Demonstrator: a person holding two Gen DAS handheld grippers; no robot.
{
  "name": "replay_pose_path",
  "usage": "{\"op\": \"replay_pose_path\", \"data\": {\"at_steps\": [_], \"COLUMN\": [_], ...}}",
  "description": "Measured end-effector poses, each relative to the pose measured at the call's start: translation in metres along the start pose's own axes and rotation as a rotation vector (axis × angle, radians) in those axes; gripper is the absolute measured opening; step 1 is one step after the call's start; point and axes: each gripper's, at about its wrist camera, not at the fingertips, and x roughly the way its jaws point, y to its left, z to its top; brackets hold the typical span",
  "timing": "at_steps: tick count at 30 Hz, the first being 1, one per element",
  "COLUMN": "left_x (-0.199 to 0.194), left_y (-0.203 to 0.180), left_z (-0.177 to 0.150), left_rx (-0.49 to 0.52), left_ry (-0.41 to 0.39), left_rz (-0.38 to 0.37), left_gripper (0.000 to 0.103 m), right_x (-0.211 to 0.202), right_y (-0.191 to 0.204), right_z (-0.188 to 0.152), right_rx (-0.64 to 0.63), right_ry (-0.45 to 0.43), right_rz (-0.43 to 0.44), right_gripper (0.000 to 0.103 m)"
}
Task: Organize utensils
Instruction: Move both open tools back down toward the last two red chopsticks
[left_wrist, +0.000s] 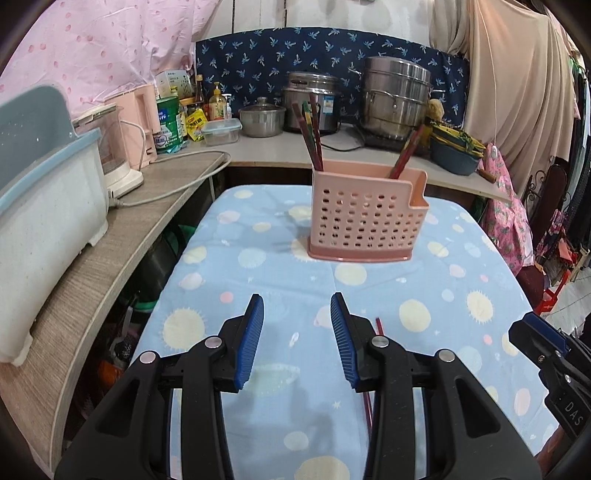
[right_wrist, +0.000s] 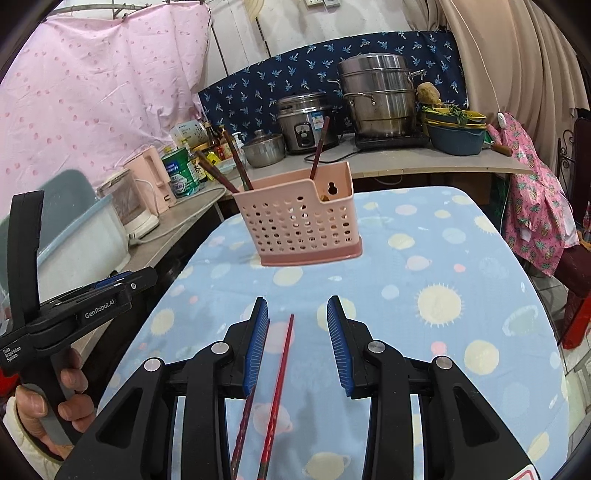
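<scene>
"GenRobot.AI" on left gripper (right_wrist: 110, 286)

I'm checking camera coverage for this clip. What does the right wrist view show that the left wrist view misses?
Only the right wrist view: a hand holding the left gripper's handle, and two red chopsticks lying on the cloth between the open right gripper fingers. Only the left wrist view: the open, empty left gripper from behind, with a single chopstick tip beside it. Both: the pink utensil holder with chopsticks standing in it, the blue patterned tablecloth, and steel pots behind.
</scene>
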Motion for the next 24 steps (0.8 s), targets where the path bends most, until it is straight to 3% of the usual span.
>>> {"op": "replay_pose_path", "data": {"at_steps": [24], "left_x": [0.013], "left_y": [0.0], "left_z": [-0.104], "left_rx": [-0.053], "left_ry": [0.19], "left_rz": [-0.013], "left_gripper": [0.036], "right_x": [-0.001], "right_y": [0.02], "right_z": [-0.112], "right_rx": [-0.098], "right_ry": [0.153], "right_rz": [-0.066], "right_gripper": [0.033]}}
